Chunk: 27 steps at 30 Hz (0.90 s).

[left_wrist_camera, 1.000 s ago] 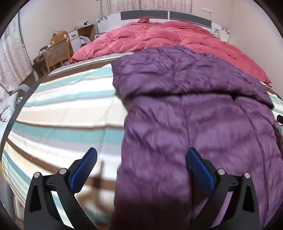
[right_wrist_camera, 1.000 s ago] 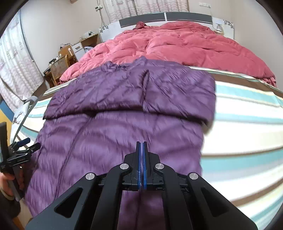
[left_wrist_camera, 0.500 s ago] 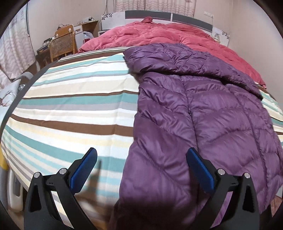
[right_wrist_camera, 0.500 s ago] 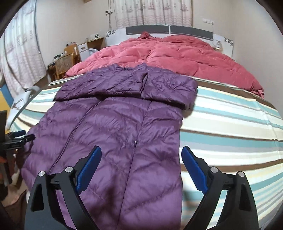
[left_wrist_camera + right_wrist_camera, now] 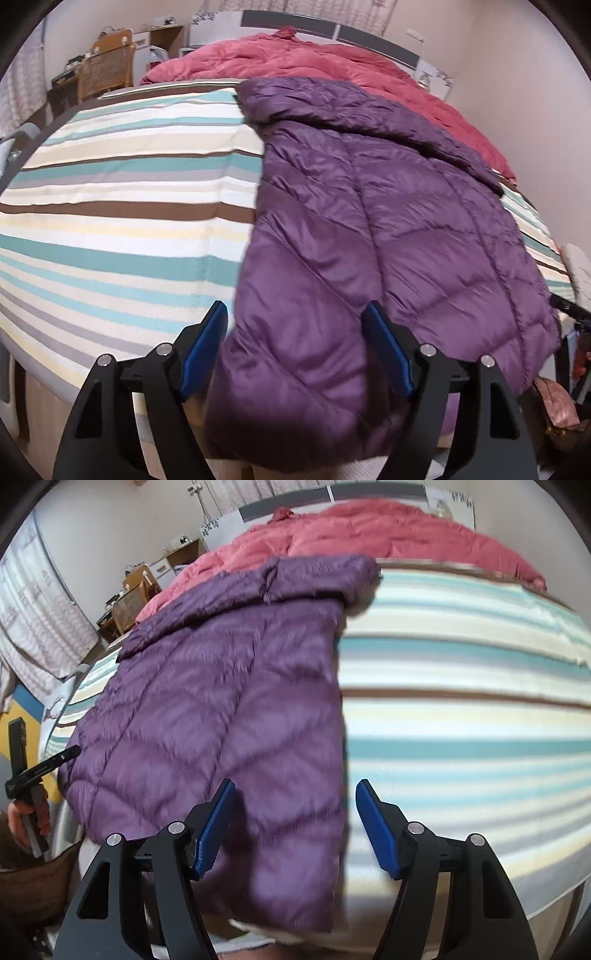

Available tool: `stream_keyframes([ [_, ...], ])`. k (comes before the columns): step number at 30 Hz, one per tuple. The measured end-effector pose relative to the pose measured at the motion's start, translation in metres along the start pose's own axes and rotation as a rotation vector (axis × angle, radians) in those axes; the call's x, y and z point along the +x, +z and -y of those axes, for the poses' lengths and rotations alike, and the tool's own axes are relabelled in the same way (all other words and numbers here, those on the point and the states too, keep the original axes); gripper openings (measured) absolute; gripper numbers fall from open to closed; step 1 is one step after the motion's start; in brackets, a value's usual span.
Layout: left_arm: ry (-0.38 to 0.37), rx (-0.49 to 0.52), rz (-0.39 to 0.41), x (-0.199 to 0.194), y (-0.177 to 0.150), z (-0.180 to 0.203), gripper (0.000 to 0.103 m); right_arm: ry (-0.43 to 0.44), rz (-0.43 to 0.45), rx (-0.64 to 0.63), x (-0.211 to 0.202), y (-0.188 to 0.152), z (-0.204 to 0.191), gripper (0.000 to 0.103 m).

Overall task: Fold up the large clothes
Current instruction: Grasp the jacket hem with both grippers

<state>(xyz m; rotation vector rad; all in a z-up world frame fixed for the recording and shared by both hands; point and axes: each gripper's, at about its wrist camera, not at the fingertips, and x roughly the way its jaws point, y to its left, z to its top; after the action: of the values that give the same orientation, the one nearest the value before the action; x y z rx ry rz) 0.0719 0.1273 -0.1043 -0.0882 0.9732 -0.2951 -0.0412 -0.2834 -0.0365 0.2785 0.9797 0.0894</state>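
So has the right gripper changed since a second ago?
Yes. The right gripper was shut and now stands open, astride the purple jacket's right edge on the striped bed.

Left gripper (image 5: 295, 347): two black, angular fingers with triangular cut-outs in the frames at 7 and 5 o'clock. Each fingertip carries a flat blue pad (image 5: 207, 341). Two round silver screw heads (image 5: 163, 348) sit on each finger's linkage.

Right gripper (image 5: 295, 825): same build, black frames with triangular openings, blue pads with a ridged edge (image 5: 216, 829), and paired silver screws (image 5: 415, 827).

At 9 o'clock in the right wrist view, the left hand (image 5: 27, 814) shows bare skin around a black handle.
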Motion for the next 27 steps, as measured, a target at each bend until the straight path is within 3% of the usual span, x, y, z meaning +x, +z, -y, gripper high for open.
stream_keyframes([
  [5,-0.032,0.05,-0.01,-0.005,-0.012,0.013,0.071,0.046,0.009,-0.003,0.002,-0.008,-0.005,0.061],
  [7,-0.033,0.058,-0.01,-0.008,-0.013,0.016,0.065,0.048,0.006,-0.013,0.003,-0.008,-0.007,0.053],
  [8,-0.042,0.053,-0.012,-0.009,-0.014,0.016,0.059,0.056,0.006,-0.017,0.004,-0.009,-0.01,0.05],
  [10,-0.074,0.044,-0.019,-0.011,-0.014,0.017,0.045,0.09,-0.005,-0.019,0.004,-0.01,-0.011,0.033],
  [12,-0.109,0.035,-0.031,-0.013,-0.015,0.018,0.022,0.126,-0.012,-0.006,0.002,-0.01,-0.008,0.021],
  [14,-0.117,0.026,-0.03,-0.021,-0.018,0.018,0.015,0.157,-0.007,0.006,-0.004,-0.01,-0.004,0.014],
  [19,-0.162,0.005,-0.015,-0.048,-0.027,0.014,0.008,0.282,0.029,0.062,-0.03,-0.015,0.012,0.007],
  [27,-0.306,-0.026,0.034,-0.105,-0.033,0.018,0.007,0.458,0.093,0.105,-0.072,-0.017,0.022,0.007],
])
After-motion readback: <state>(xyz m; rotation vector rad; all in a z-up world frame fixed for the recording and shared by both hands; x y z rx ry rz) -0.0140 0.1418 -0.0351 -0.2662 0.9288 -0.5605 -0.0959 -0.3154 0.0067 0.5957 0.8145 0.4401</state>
